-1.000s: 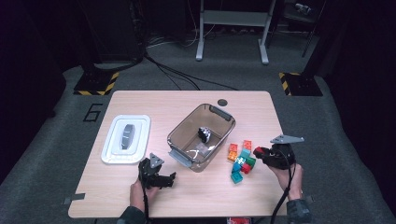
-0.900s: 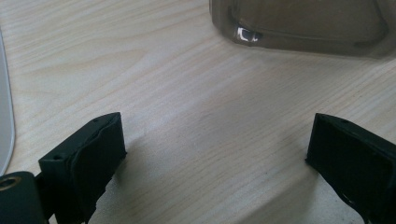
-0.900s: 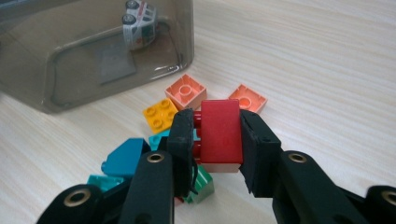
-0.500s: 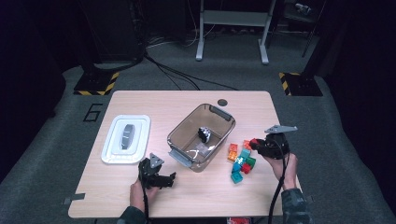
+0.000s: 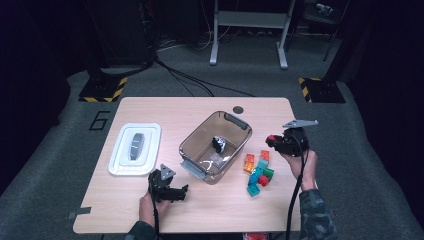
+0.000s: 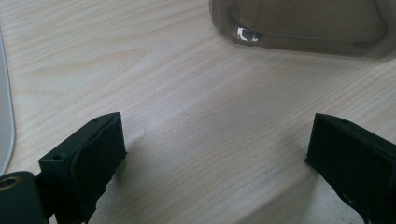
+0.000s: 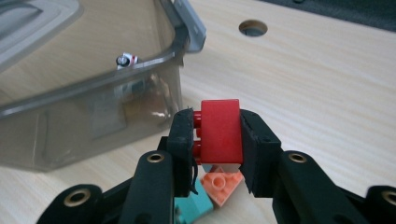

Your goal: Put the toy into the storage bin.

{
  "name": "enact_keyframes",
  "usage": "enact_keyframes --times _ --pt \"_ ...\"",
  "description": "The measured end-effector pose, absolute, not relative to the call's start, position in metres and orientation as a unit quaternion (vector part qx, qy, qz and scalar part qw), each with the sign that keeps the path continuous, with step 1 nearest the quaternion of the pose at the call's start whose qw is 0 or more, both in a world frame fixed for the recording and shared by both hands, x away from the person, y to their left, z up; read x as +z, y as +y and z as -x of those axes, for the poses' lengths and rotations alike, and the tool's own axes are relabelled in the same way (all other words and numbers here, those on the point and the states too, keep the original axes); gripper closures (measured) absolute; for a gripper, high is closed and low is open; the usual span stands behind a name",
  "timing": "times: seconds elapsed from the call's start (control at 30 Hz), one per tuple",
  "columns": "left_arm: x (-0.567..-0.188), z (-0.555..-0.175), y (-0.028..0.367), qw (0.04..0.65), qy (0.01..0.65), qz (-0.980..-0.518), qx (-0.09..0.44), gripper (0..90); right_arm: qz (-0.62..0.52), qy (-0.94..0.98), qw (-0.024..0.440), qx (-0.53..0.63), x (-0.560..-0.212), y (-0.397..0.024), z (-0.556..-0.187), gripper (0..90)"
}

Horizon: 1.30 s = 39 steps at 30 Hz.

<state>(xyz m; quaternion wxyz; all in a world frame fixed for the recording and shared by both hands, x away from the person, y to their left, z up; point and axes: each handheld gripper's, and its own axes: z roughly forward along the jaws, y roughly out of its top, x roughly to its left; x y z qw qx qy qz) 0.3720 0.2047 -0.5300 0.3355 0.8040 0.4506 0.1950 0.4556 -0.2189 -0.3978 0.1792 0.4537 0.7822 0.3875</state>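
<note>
Wooden tabletop, dark room behind. My right gripper has its fingers pinching a red brick, lifted above the loose brick pile, smoky bin just beyond the fingertips. My left gripper sits low, fingers spread, nothing between them but bare wood.

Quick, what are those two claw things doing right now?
Left gripper: open, holding nothing, low over the table.
Right gripper: shut on a red brick.
</note>
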Motion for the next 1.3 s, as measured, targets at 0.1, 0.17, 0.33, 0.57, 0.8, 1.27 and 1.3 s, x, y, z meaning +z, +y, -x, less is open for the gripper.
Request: enact_keyframes --times 0.1,0.17,0.33,0.57,0.8,1.27,1.3 --pt "-0.530 -0.372 0.205 0.336 0.451 -0.804 0.195 4.1 -0.447 0.782 0.182 0.394 -0.389 -0.214 -0.461 68.0" --pt "-0.530 -0.372 0.205 0.335 0.451 -0.804 0.195 4.1 -0.442 0.784 0.184 0.395 -0.384 -0.209 -0.465 67.9" --pt "-0.530 -0.372 0.205 0.336 0.451 -0.804 0.195 4.1 -0.431 0.788 0.184 0.400 -0.370 -0.195 -0.474 67.9" --pt "-0.530 -0.372 0.205 0.336 0.451 -0.804 0.195 4.1 -0.412 0.799 0.176 0.401 -0.359 -0.169 -0.486 67.8" --pt "-0.530 -0.372 0.205 0.336 0.451 -0.804 0.194 4.1 -0.393 0.819 0.162 0.385 -0.364 -0.142 -0.495 67.7" --pt "-0.530 -0.372 0.205 0.336 0.451 -0.804 0.194 4.1 -0.383 0.847 0.154 0.334 -0.382 -0.125 -0.500 63.1" --pt "-0.530 -0.372 0.205 0.336 0.451 -0.803 0.194 4.1 -0.383 0.847 0.157 0.334 -0.381 -0.125 -0.500 62.0"
